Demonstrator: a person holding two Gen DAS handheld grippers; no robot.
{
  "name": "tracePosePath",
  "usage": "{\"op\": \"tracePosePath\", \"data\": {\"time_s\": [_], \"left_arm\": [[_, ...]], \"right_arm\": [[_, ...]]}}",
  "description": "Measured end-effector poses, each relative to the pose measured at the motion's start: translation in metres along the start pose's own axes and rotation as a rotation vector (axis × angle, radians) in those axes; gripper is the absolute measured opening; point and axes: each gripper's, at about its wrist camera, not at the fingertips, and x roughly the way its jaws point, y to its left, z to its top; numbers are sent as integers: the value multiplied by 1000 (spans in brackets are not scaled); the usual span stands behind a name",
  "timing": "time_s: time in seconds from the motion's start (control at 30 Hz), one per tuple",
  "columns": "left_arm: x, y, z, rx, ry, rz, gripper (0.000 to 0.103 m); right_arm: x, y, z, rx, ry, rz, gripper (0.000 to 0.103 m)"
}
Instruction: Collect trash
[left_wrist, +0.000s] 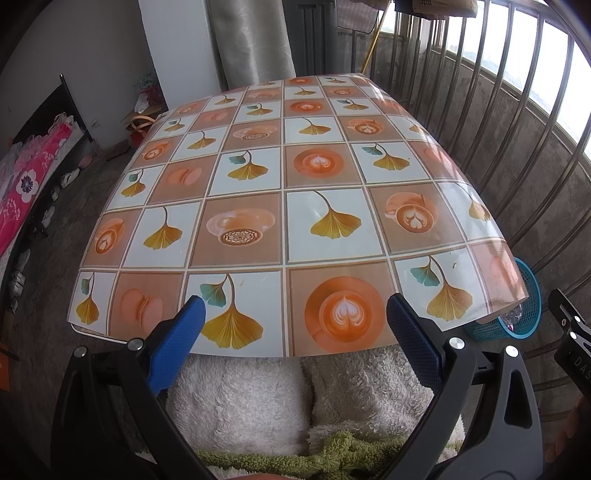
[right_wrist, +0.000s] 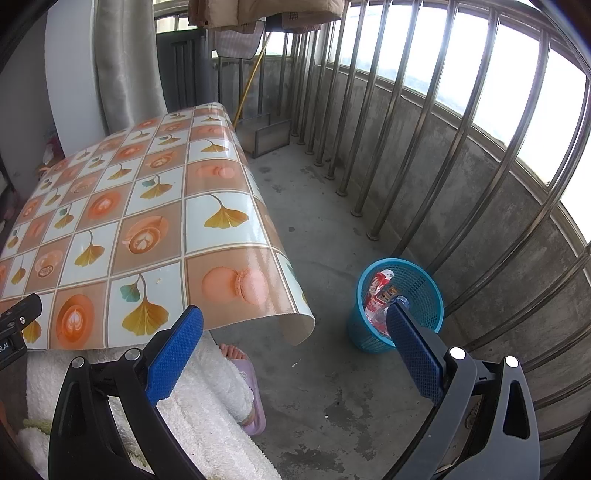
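Note:
A blue mesh wastebasket (right_wrist: 424, 295) stands on the concrete floor to the right of the table, with red-and-white wrappers (right_wrist: 376, 295) and clear plastic inside it. In the left wrist view the same wastebasket (left_wrist: 528, 321) peeks out under the table's right corner. My right gripper (right_wrist: 295, 314) is open and holds nothing, hovering between the table corner and the basket. My left gripper (left_wrist: 295, 306) is open and holds nothing too, poised over the near edge of the table (left_wrist: 258, 177), whose tile-patterned cloth shows only a few tiny crumbs.
Metal railing bars (right_wrist: 406, 129) and a low concrete wall run along the right. The person's fluffy white-clad legs (right_wrist: 207, 398) and a foot in a purple slipper (right_wrist: 251, 380) sit under the near table edge. The tablecloth corner (right_wrist: 299, 325) curls down.

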Motion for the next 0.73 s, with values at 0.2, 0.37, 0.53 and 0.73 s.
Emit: {"op": "tracePosePath", "data": {"time_s": [0.2,0.37,0.53,0.73], "left_arm": [[0,1,0,-3,0,-1,94],[1,1,1,-4,-3,-3,94],[1,3,1,-3,1,-8,94],[1,4,0,-7,2,-9,94]], "right_arm": [[-1,3,1,-2,-1,1,97],[-1,4,2,-3,-3,2,97],[-1,4,2,-4,-2,2,97],[-1,9,6,-9,-5,5,97]]}}
